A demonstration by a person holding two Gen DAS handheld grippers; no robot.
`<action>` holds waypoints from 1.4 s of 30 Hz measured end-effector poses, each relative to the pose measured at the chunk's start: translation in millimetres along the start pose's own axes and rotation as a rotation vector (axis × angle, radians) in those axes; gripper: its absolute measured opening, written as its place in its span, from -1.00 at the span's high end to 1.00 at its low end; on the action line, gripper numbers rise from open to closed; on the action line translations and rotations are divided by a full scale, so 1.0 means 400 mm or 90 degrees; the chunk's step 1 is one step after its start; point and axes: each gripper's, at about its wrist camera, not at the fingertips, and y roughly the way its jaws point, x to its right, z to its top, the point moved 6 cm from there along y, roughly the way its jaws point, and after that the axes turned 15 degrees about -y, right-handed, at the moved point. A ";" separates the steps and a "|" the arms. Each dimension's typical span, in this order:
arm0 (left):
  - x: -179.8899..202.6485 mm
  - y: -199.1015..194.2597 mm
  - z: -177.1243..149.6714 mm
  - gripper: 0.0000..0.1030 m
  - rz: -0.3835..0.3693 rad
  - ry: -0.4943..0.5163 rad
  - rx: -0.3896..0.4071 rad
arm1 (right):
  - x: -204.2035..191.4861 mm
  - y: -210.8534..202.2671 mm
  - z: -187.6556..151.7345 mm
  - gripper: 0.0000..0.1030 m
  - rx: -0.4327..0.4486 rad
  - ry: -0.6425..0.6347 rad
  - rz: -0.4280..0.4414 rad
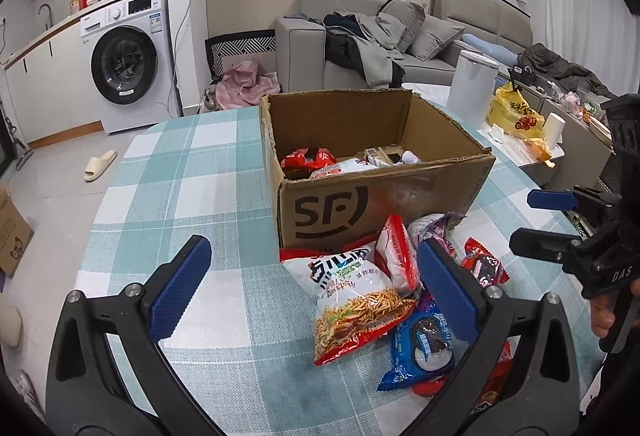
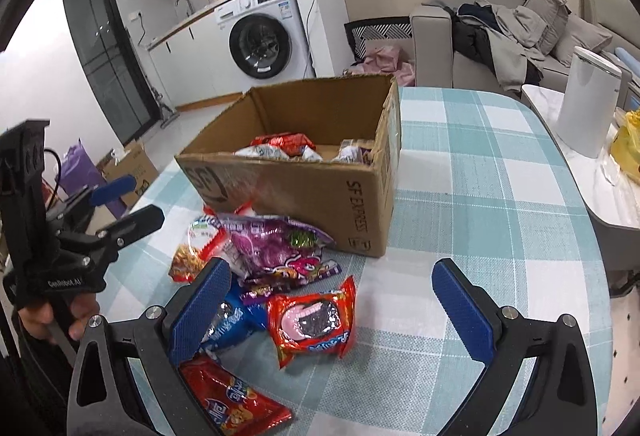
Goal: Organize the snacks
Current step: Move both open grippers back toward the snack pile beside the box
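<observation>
Both claws, left claw and right claw, gape wide and empty above snack packets lying on the desk before the cardboard box; only the right wrist view shows the red packet nearest.

Teal-and-white checked tablecloth, brown cardboard box, red, purple and blue snack packets

Even, cool indoor light, soft faint shadows, strong fisheye bending with black vignette corners, sharp centre, mild glare on wrappers
</observation>
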 end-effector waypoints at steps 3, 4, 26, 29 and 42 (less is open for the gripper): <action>0.003 0.015 -0.009 -0.99 0.004 0.010 -0.010 | -0.006 0.015 -0.009 -0.99 -0.018 -0.004 0.007; 0.003 0.021 -0.010 -0.99 0.004 0.010 -0.014 | -0.008 0.020 -0.013 -0.99 -0.024 -0.005 0.009; -0.050 0.132 -0.049 -0.99 0.024 -0.013 -0.079 | -0.046 0.096 -0.069 -0.99 -0.103 -0.070 0.013; -0.054 0.150 -0.056 -0.99 0.031 -0.012 -0.085 | -0.046 0.102 -0.073 -0.99 -0.109 -0.075 0.012; -0.056 0.215 -0.074 -0.99 0.016 -0.019 -0.111 | -0.066 0.132 -0.087 -0.98 -0.125 -0.102 0.022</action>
